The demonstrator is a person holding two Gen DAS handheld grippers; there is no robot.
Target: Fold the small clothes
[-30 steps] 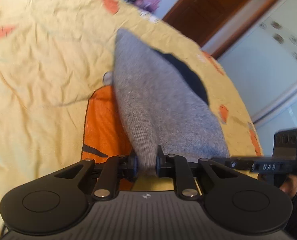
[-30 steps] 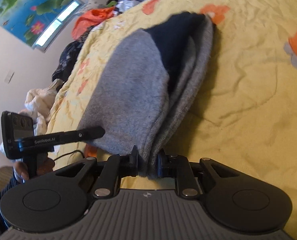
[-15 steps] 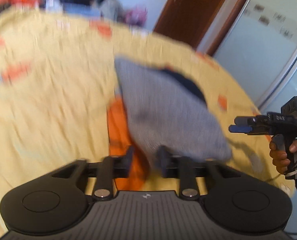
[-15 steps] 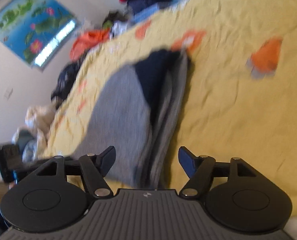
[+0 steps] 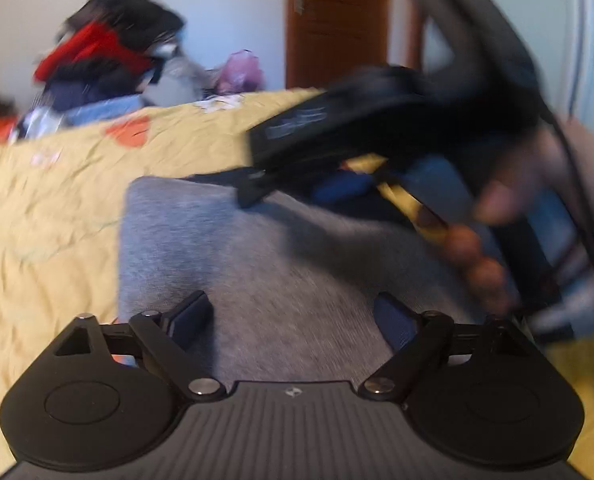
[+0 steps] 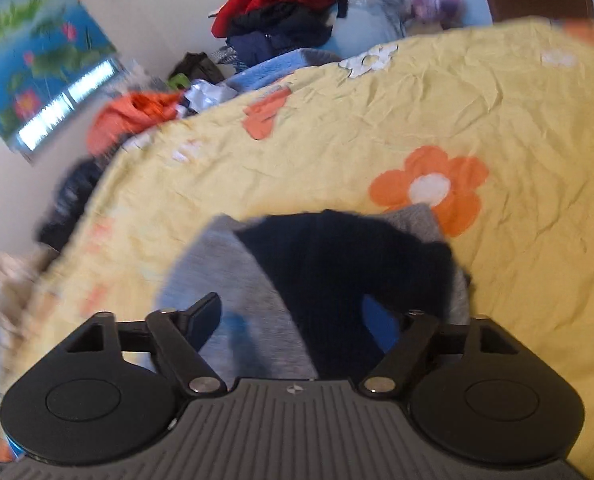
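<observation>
Both grippers, left gripper (image 5: 293,316) and right gripper (image 6: 293,320), hang spread and empty just above the grey garment (image 5: 257,264) on the yellow bedsheet (image 6: 377,128), its length running toward twelve o'clock.

Domestic bedroom. Indicated by a bed covered with a wrinkled yellow sheet printed with orange flowers (image 6: 429,128), a loose heap of red, black and navy clothing (image 6: 281,4) piled beyond its far edge, and a brown wooden door (image 5: 337,24) set in a pale wall. Further confirmed by a blue lotus-pond wall picture (image 6: 33,76).
</observation>
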